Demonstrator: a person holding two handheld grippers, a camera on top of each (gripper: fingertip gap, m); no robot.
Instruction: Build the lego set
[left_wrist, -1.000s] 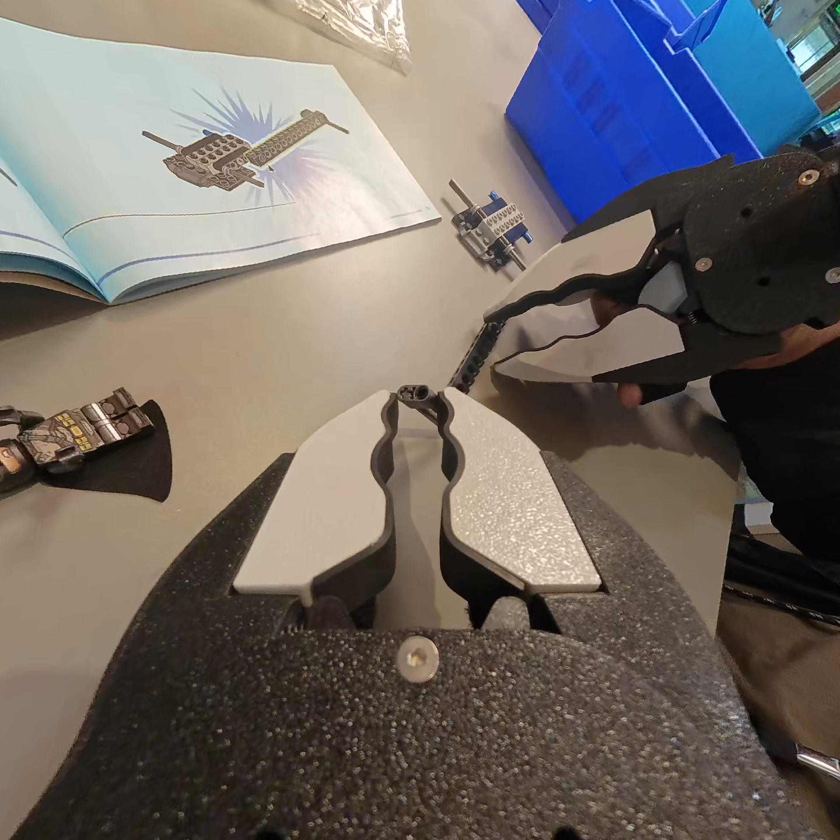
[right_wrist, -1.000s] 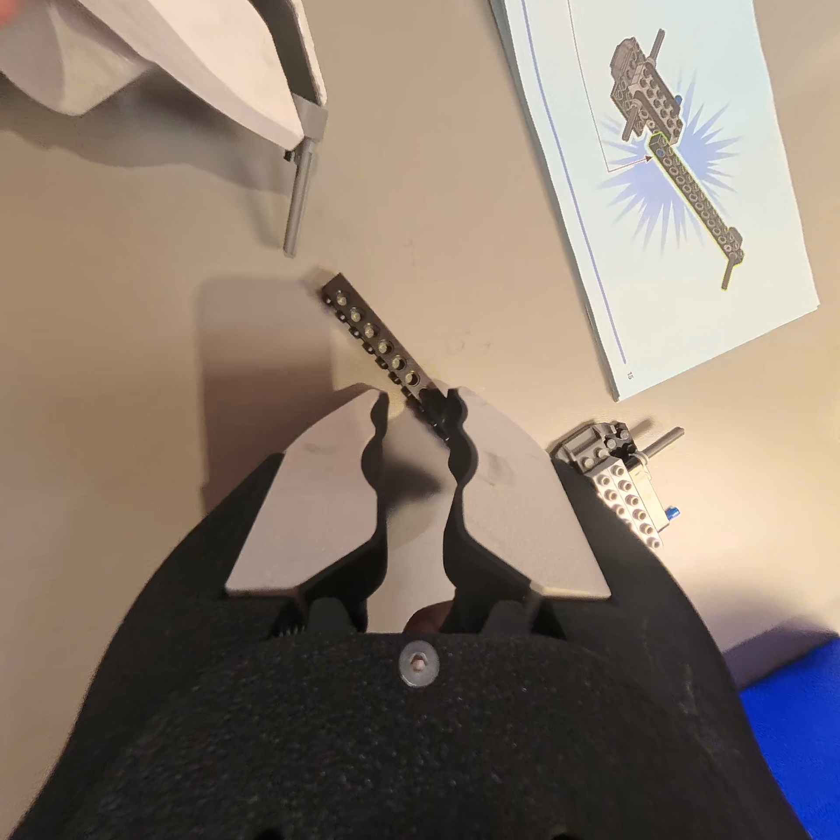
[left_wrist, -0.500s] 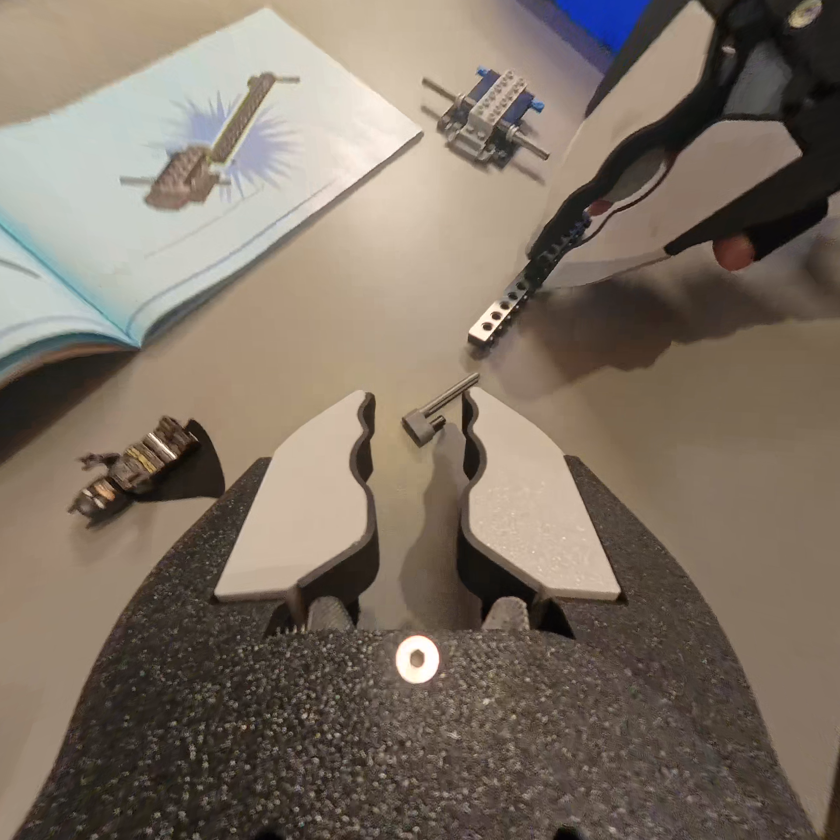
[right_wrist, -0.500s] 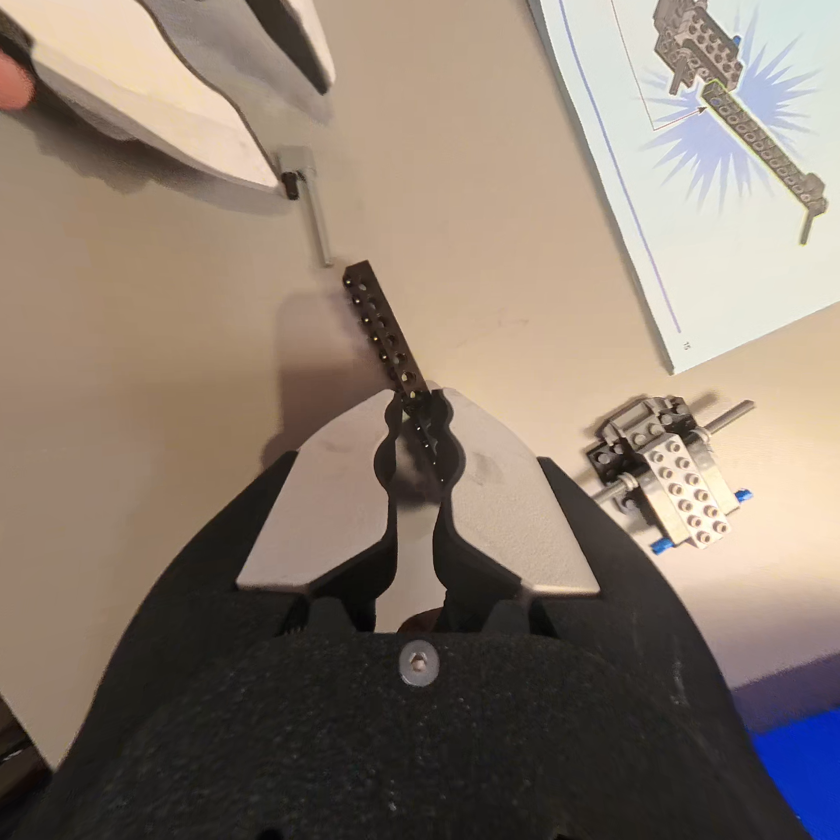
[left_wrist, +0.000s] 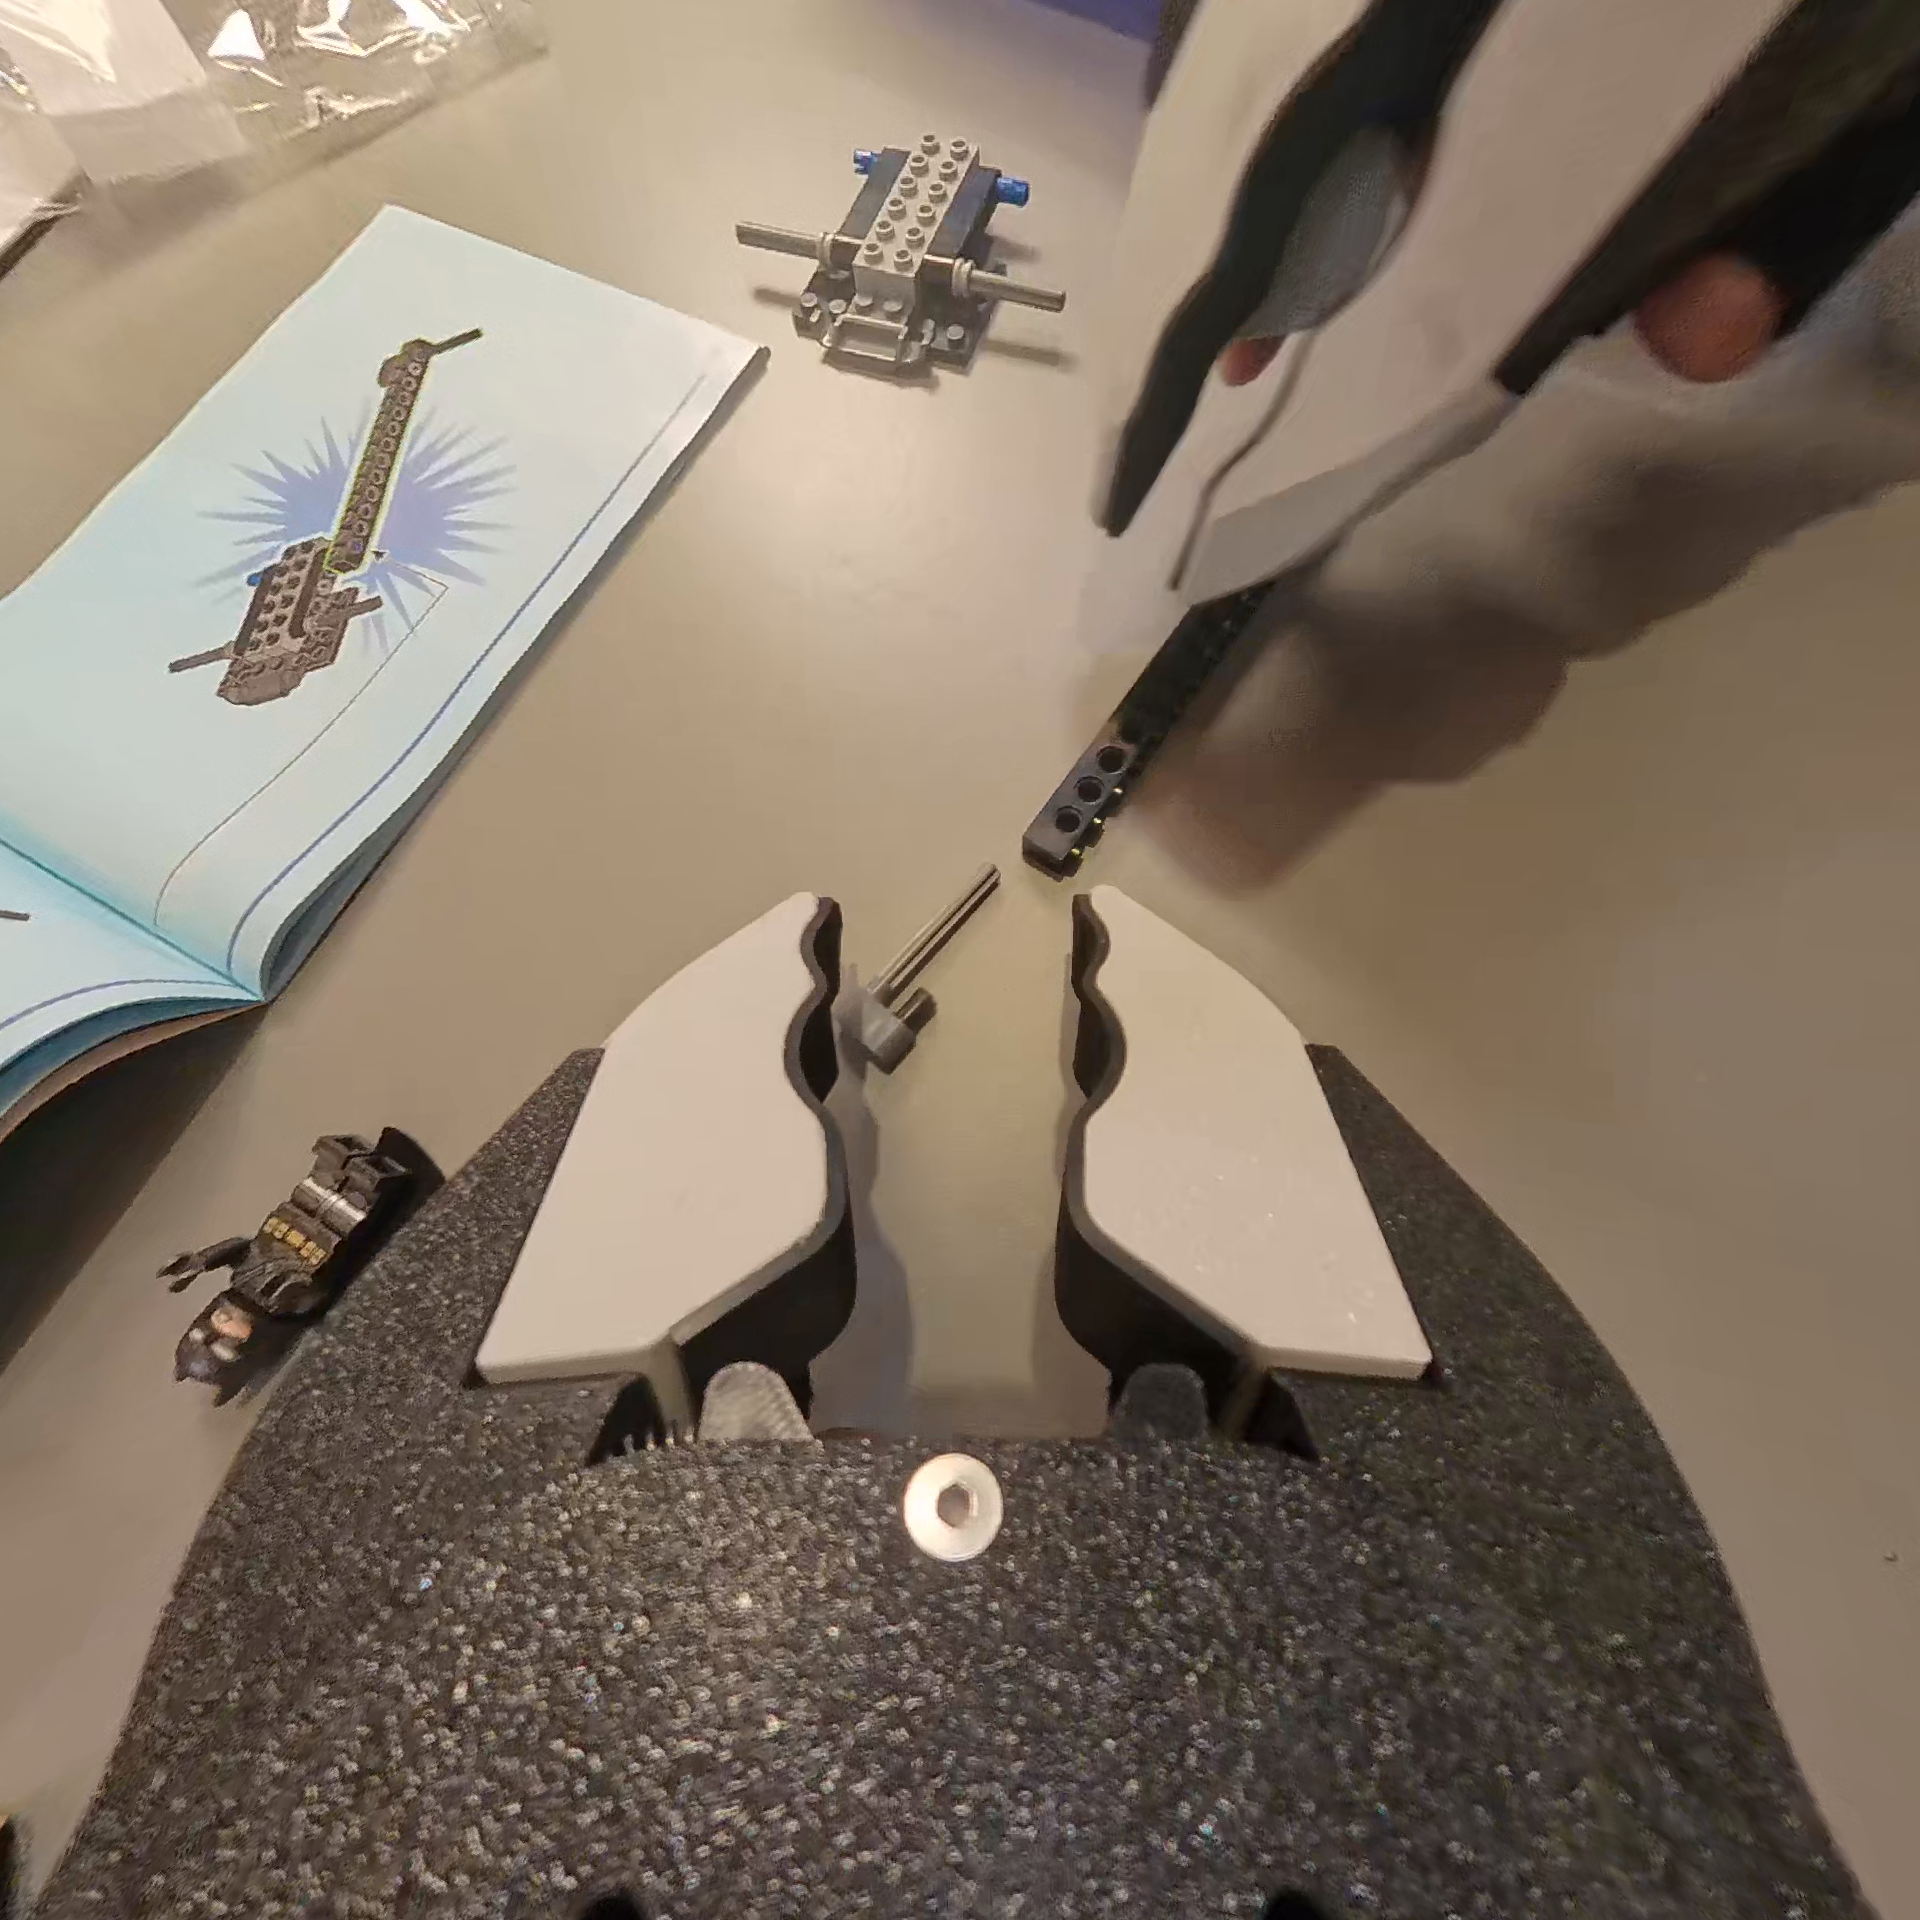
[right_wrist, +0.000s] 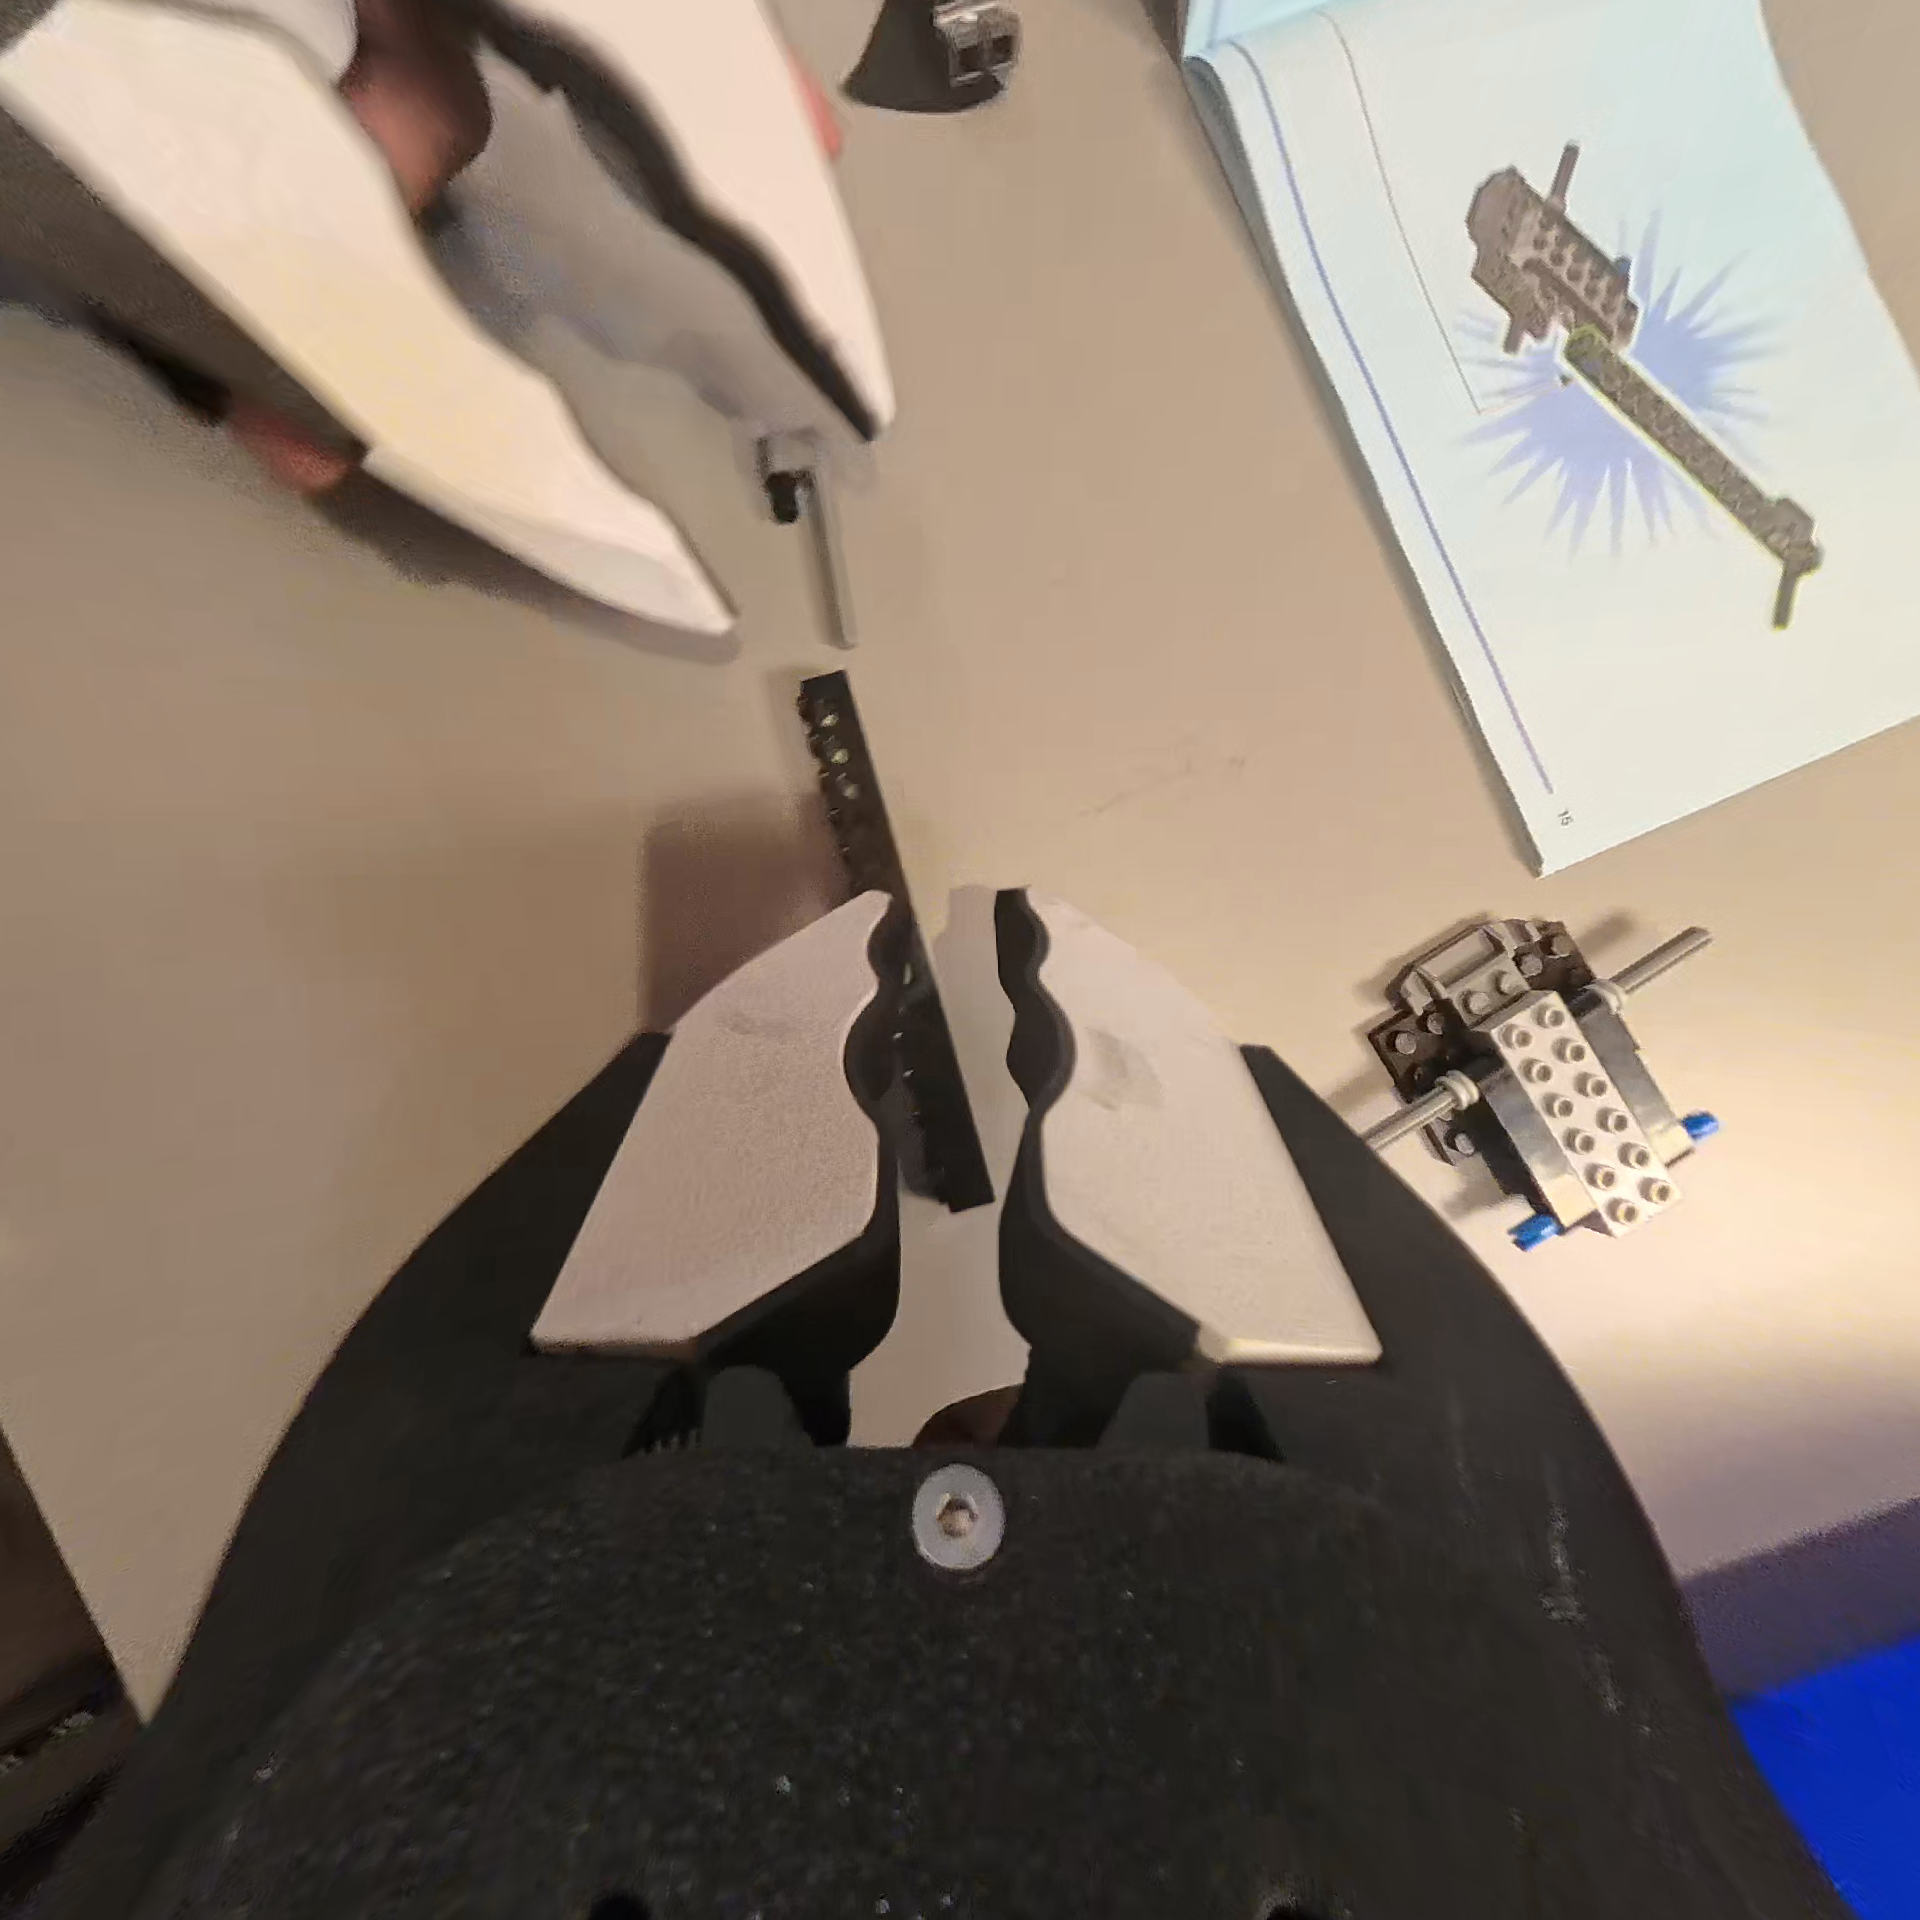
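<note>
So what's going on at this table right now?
A person works two hand-held grippers over toy building bricks. The left gripper is open, a small grey axle piece lying loose by one finger. The right gripper is also open around a long black holed beam. An open instruction booklet, a part-built grey model and a minifigure lie nearby.

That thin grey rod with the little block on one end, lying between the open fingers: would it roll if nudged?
Probably not far: the grey rod has a squarish end block that should stop rolling. It looks stiff, and light enough to skid on the smooth table.
</note>
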